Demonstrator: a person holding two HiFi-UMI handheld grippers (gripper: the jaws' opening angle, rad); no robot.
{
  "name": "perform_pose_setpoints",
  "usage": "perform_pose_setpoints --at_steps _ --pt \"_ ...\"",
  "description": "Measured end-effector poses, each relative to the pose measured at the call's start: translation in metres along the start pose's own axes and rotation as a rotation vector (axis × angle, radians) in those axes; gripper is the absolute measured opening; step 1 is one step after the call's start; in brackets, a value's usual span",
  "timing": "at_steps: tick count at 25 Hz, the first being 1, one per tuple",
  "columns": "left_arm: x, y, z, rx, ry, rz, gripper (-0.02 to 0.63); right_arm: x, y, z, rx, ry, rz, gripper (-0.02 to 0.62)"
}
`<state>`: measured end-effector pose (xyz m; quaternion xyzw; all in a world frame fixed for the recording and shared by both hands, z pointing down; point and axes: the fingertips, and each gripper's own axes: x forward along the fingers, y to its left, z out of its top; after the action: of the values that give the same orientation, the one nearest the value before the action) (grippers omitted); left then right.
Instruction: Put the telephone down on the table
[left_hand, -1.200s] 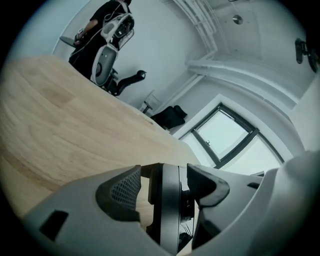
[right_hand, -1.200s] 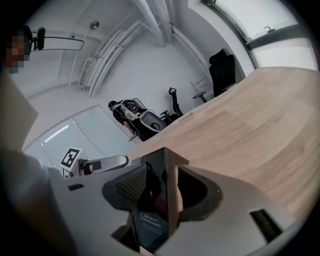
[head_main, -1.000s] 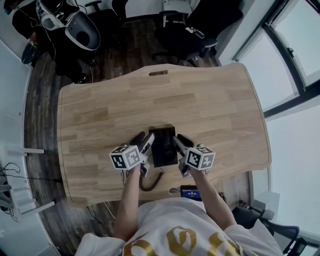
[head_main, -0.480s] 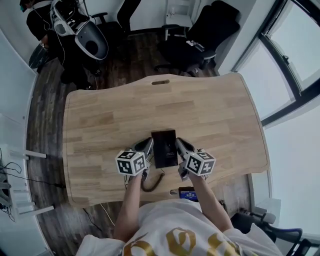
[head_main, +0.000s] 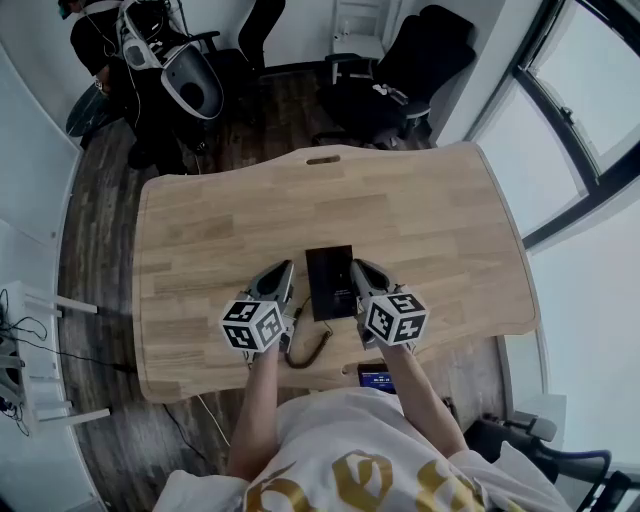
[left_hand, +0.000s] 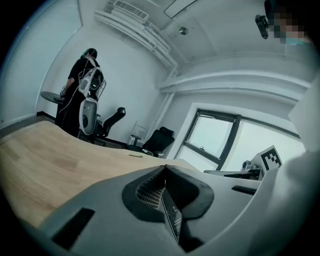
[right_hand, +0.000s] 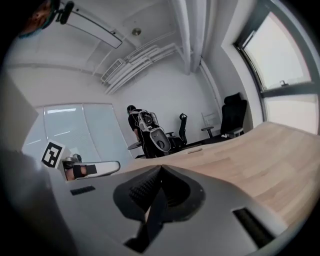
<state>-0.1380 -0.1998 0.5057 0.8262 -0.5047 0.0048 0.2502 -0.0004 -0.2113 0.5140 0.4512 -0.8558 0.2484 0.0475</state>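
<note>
1. A black phone (head_main: 329, 283) lies flat on the pale wooden worktop (head_main: 420, 210), toward the edge nearest the person, its long sides running away from them.
2. The left tongs (head_main: 286, 268) and the right tongs (head_main: 357, 267) flank it, one beside each long side, with their tips alongside its far half. From the head view I cannot tell whether either tip touches the phone's edge.
3. Both tongs are clenched, pad against pad. Each one's own view shows nothing caught between the pads, only worktop and room beyond.
4. By my reading the phone is already down and the tongs carry nothing, so the set-down looks done.
5. A curled dark cord (head_main: 306, 353) lies between the phone and the near edge. I cannot make out whether it joins the phone.
6. I judge the phone to be a thin, stiff, light slab. Its smooth, glossy face is likely to slip under hard pads and to crack if it drops on a corner.
7. Were I to take hold, I would pinch it across the two long edges about halfway along, where the weight should balance. I would keep off the face and clear of the cord, which could drag.
</note>
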Motion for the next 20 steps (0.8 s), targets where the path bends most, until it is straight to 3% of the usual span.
perform_pose_setpoints --at_steps 7,20 --pt "-0.015 -0.012 0.005 0.033 -0.019 -0.005 0.009 -0.018 0.017 0.007 -0.096 -0.015 -0.009 0.012" --pt "-0.024 -0.019 0.006 0.016 -0.020 -0.028 0.009 -0.027 0.020 0.009 -0.099 -0.035 -0.027 0.012"
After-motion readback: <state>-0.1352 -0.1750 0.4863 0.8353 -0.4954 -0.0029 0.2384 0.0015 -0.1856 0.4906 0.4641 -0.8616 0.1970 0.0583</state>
